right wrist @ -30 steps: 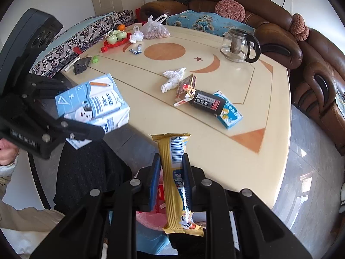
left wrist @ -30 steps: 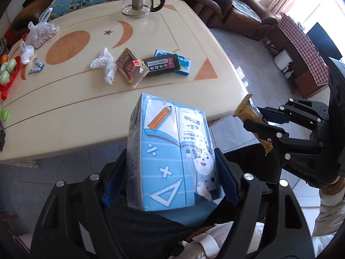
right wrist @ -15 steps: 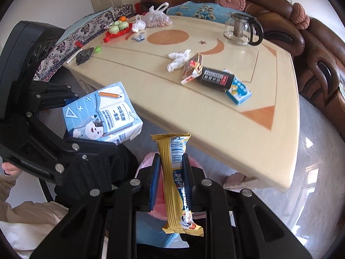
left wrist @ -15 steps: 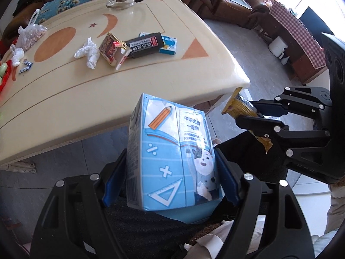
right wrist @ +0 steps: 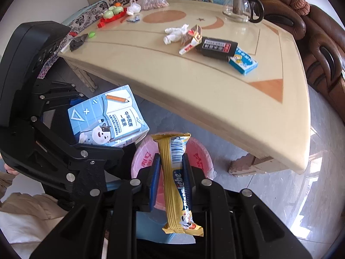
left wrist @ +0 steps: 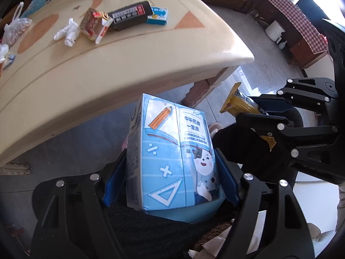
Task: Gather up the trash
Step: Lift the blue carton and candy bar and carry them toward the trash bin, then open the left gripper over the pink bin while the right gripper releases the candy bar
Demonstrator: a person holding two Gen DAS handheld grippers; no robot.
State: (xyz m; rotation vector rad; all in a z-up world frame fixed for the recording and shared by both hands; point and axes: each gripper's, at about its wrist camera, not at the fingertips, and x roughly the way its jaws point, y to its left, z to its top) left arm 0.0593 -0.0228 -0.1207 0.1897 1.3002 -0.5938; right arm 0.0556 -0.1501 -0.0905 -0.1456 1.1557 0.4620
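While the tabletop (right wrist: pixel 194 82) filled most of both views a second ago, both grippers now sit lower, and the table's near edge rides high in each picture with grey floor and the table's foot showing beneath it. The left gripper (left wrist: pixel 170 172) keeps its jaws clenched on the sides of a blue milk carton (left wrist: pixel 172 157), which looks unchanged in the grip. The right gripper (right wrist: pixel 171 179) keeps its jaws pinched tight on a yellow snack wrapper (right wrist: pixel 174 183), which stands on end between the blue pads. In the right wrist view a pink-lined bin (right wrist: pixel 200 159) has come into sight below the wrapper, just beside the carton; earlier only a sliver of pink showed there. Most of the bin is covered by the gripper and wrapper, so its depth and contents cannot be made out.

On the table, well apart from both grippers, the remaining litter lies where it lay before: a crumpled white tissue (right wrist: pixel 175 33), a small red packet (right wrist: pixel 193 37), a black box (right wrist: pixel 218 47) and a blue box (right wrist: pixel 242 61) partly under it. The glass teapot (right wrist: pixel 242 6) at the far side is cut off at the top of the left wrist view. Print on the black box is too small to read. A pale sleeve (right wrist: pixel 32 215) shows at the near left, and the hand inside it is mostly hidden behind the left gripper's body.
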